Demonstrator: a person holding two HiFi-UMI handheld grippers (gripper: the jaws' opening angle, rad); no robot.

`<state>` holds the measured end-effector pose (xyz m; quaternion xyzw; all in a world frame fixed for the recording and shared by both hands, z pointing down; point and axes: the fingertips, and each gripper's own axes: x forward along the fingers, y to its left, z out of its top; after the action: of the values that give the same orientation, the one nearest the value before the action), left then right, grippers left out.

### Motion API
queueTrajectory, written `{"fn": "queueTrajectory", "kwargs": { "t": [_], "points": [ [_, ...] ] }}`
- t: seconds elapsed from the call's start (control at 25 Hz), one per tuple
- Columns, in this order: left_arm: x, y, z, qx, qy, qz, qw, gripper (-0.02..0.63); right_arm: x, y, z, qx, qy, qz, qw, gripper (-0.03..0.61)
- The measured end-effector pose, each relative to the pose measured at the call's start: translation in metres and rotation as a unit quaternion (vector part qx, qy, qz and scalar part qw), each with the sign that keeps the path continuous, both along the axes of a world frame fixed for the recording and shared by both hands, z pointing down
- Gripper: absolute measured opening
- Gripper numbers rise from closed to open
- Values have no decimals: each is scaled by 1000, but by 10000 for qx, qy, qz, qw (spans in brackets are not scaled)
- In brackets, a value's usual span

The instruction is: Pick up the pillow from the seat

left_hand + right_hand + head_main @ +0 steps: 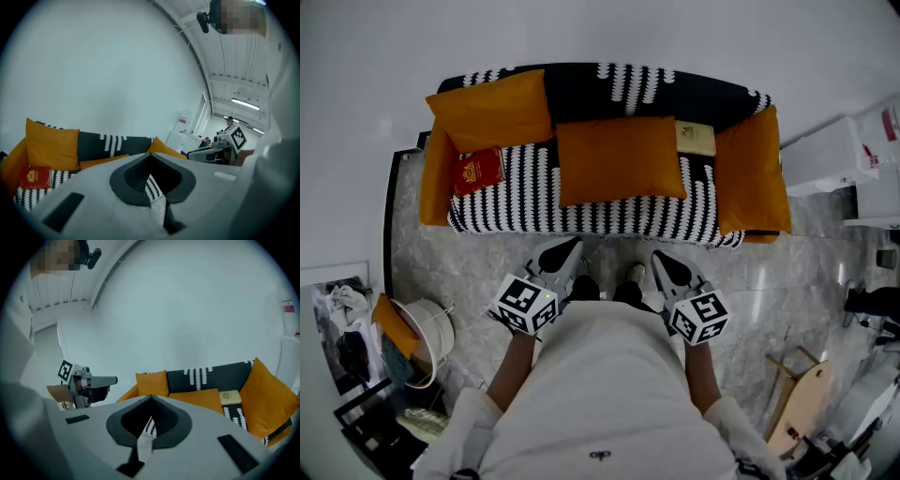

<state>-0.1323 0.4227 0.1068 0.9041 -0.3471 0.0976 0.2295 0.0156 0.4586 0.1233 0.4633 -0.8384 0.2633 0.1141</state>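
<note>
A large orange pillow (pixel 619 159) lies flat in the middle of the seat of a black-and-white patterned sofa (pixel 609 217). It shows past the jaws as an orange pillow (pixel 101 161) in the left gripper view and an orange pillow (pixel 199 399) in the right gripper view. My left gripper (pixel 572 247) and right gripper (pixel 662 259) hover side by side over the floor in front of the sofa, both pointing at it and well short of the pillow. Both are shut with nothing between the jaws, the left gripper (pixel 152 157) as well as the right gripper (pixel 151 399).
A second orange pillow (pixel 492 108) leans on the backrest at the left, with a red book (pixel 478 172) below it. A beige book (pixel 696 138) lies right of the seat pillow. Orange armrests (pixel 753 173) flank the seat. A white bucket (pixel 431 337) stands left, a white cabinet (pixel 825 155) right.
</note>
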Motion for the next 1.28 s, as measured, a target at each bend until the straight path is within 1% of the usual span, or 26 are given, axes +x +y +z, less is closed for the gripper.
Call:
{"fn": "queueTrajectory", "kwargs": {
  "t": [0.28, 0.44, 0.64, 0.96, 1.12, 1.28],
  "points": [
    [-13, -4, -1, 40, 37, -7, 10000, 11, -12, -2, 1, 2, 7, 55, 10000, 5],
    [-21, -6, 0, 38, 46, 32, 10000, 11, -16, -6, 2, 7, 16, 250, 9997, 5],
    [-33, -8, 2, 10, 41, 78, 10000, 11, -24, -9, 2, -41, -163, 426, 9990, 5],
    [-61, -12, 8, 12, 104, 198, 9997, 11, -41, -14, 12, -182, 79, 699, 9974, 5],
    [-74, -13, 12, -17, 95, 338, 9994, 11, -50, -14, 10, -155, 143, 878, 9959, 5],
    [-78, -16, 16, 17, -33, 585, 9983, 11, -54, -12, 12, -167, 173, 981, 9949, 5]
  ]
}}
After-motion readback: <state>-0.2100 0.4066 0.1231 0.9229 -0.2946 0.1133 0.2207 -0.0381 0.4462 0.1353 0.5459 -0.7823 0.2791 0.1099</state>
